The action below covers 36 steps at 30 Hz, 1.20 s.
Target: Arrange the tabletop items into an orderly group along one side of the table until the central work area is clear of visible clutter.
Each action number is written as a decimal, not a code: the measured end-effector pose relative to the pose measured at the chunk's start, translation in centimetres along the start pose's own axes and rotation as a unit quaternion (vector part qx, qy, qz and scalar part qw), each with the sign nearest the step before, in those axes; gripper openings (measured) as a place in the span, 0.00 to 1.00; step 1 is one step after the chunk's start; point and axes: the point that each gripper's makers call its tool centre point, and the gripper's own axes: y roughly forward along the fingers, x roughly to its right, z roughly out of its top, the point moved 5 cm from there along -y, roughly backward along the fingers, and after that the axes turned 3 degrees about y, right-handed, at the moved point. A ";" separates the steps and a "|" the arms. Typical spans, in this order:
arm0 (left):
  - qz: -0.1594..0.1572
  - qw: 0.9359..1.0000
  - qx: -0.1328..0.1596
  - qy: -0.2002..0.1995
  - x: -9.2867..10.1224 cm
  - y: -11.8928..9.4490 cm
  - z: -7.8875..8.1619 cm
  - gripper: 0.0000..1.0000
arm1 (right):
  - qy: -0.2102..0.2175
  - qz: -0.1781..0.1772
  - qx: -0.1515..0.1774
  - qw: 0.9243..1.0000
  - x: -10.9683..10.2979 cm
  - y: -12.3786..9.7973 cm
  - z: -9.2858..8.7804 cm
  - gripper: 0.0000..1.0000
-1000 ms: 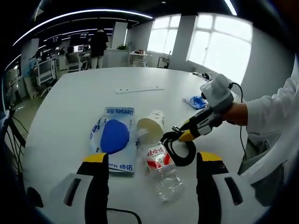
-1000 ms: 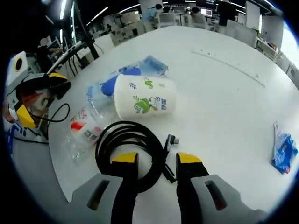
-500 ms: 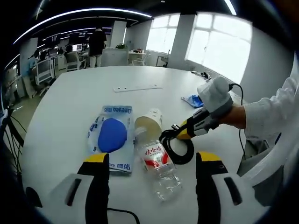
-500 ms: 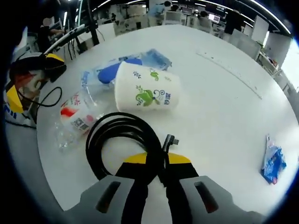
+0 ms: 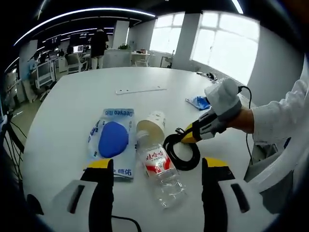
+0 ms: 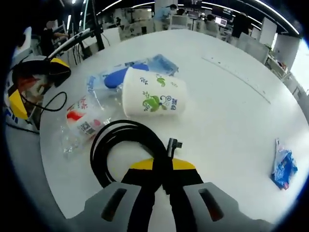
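Note:
A coiled black cable (image 6: 125, 150) lies on the white round table (image 6: 227, 111), and my right gripper (image 6: 163, 166) is shut on its near loop. In the left gripper view the same right gripper (image 5: 189, 137) comes in from the right, holding the black cable (image 5: 179, 152). Beside the coil lie a tipped paper cup (image 6: 152, 94) with a green print, a crushed clear plastic bottle (image 6: 79, 125) with a red label, and a blue packet (image 6: 128, 75). My left gripper (image 5: 157, 169) stands open, near the bottle (image 5: 159, 171), with the cup (image 5: 148, 124) and blue packet (image 5: 112, 140) further on.
A small blue wrapper (image 6: 283, 169) lies near the table's edge, also the blue wrapper (image 5: 199, 102) in the left gripper view. A white strip (image 5: 141, 90) lies at the far side. Desks, chairs and people stand beyond the table. A person's white sleeve (image 5: 280, 121) reaches in.
My right gripper has shut on the black cable's loop. The cable coil has shifted slightly with it. The left gripper has stayed open and nearly still.

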 end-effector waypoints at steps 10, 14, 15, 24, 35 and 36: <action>-0.008 1.000 -0.006 0.013 0.7 0.7 0.4 0.74 | 0.011 0.000 0.014 1.000 -0.1 -0.9 0.0 0.06; -0.014 1.000 -0.010 0.024 1.2 1.1 0.6 0.73 | 0.012 -0.001 0.022 1.000 -0.1 -1.4 -0.1 0.06; -0.015 0.999 -0.011 0.027 1.3 1.2 0.7 0.73 | 0.016 -0.001 0.024 1.000 -0.1 -1.5 -0.1 0.06; -0.032 0.998 -0.018 0.054 2.8 2.6 1.6 0.70 | 0.022 -0.004 0.043 0.999 -0.1 -2.8 -0.3 0.06; -0.060 0.994 -0.028 0.084 5.0 4.9 2.5 0.66 | 0.033 -0.007 0.071 0.997 -0.1 -4.8 0.0 0.06; -0.060 0.993 -0.032 0.092 5.0 5.1 2.5 0.64 | 0.034 -0.007 0.074 0.997 0.0 -5.0 0.0 0.06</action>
